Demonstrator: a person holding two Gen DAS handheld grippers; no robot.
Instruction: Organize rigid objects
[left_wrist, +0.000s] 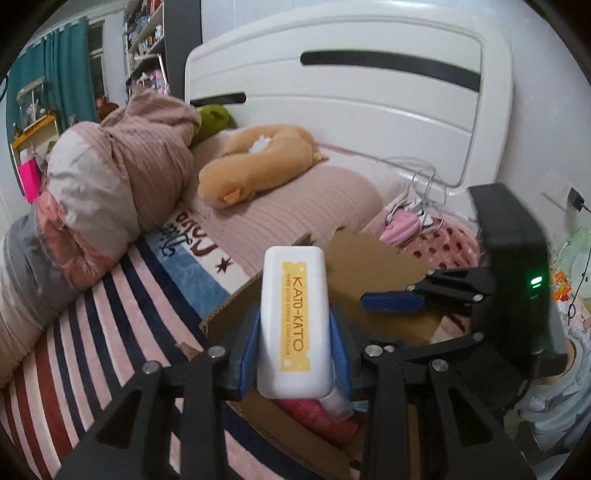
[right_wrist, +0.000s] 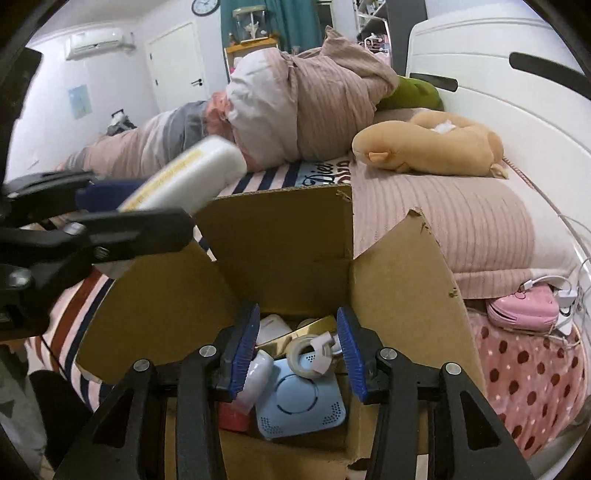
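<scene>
I have the white concealer box (left_wrist: 293, 321) clamped between the blue pads of my left claw (left_wrist: 295, 345). Its yellow label reads KATO-KATO, and it points away from the camera, raised above the open cardboard box (left_wrist: 373, 266). From the right wrist view the same white box (right_wrist: 192, 175) juts out at a tilt over the carton's left flap, with the left claw (right_wrist: 110, 218) reaching in from the left edge.

My right claw (right_wrist: 297, 350) is spread apart and grips nothing; its blue pads (right_wrist: 243, 354) frame the mouth of the cardboard box (right_wrist: 402, 273). In the left wrist view the right claw (left_wrist: 391, 301) hangs to the right of the held item, over the carton.

Inside the carton I see a light blue vented device (right_wrist: 301, 402), a roll of tape in a white dispenser (right_wrist: 312, 354) resting on it, a white bottle (right_wrist: 256, 376) to the left, something red (right_wrist: 232, 419) below that, and a gold-edged piece (right_wrist: 310, 330) farther back.

The carton sits on the bed, on a striped blanket (left_wrist: 74, 339). Beyond it lie a tan plush toy (left_wrist: 255, 166), a bundled pink duvet (left_wrist: 129, 173) and a green plush (left_wrist: 212, 120) against the white headboard (left_wrist: 351, 92). To the right, a small pink case (right_wrist: 524, 308) lies among white cables on a polka-dot cover (right_wrist: 528, 387).
</scene>
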